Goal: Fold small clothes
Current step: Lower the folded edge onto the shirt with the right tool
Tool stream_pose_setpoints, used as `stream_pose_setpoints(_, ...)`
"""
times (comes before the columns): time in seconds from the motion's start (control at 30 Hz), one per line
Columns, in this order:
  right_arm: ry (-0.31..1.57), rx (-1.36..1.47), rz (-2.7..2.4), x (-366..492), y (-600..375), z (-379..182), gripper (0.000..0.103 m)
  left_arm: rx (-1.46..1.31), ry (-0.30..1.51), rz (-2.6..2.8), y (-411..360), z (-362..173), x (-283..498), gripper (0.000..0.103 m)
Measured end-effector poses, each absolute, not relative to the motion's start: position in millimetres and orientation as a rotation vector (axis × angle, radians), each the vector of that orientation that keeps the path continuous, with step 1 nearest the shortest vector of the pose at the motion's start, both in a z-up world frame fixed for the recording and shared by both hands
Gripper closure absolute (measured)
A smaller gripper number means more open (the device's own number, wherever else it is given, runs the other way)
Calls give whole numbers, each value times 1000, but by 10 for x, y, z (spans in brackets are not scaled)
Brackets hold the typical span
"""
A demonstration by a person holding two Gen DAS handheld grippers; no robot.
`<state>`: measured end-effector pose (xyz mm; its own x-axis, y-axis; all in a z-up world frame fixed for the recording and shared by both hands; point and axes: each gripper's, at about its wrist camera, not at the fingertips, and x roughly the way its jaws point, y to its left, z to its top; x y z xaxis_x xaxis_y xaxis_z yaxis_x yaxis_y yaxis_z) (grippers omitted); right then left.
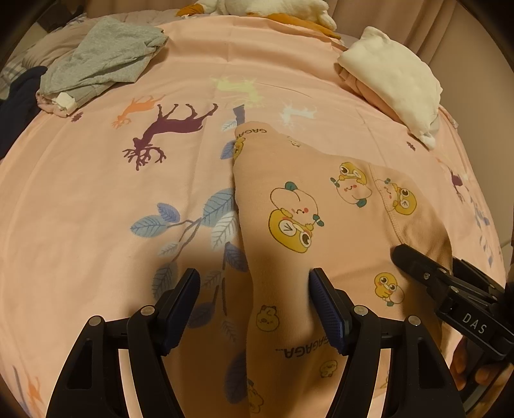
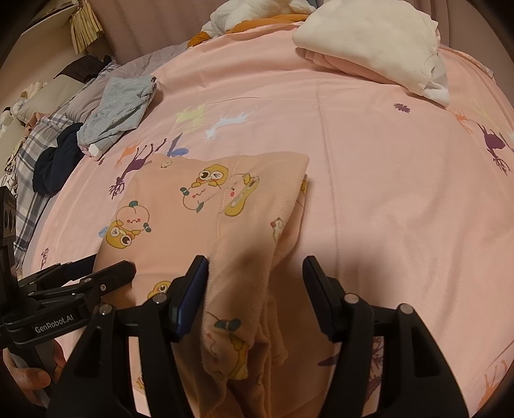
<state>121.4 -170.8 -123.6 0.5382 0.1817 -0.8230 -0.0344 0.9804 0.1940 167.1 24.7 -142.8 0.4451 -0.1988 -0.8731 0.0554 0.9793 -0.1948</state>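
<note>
A peach garment printed with cartoon animals lies folded on the pink bed sheet. My left gripper is open and straddles the garment's near left edge, its fingers resting low over the cloth without pinching it. In the right wrist view the same garment shows a bunched corner rising between the fingers of my right gripper. The corner leans on the left finger with a gap to the right one, so that gripper is open. Each gripper's fingers show at the edge of the other's view.
A crumpled grey garment and a navy one lie at the far left of the bed. A folded white and pink stack sits far right. A plush toy lies at the back edge. Plaid bedding borders the left side.
</note>
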Motion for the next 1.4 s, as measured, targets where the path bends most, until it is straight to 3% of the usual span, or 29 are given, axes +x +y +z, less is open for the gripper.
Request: stream_pose_setpoints(1.4, 997, 193, 97, 1134, -1824, -1213, 35, -145, 1098, -148, 356, -1401, 1614, 32)
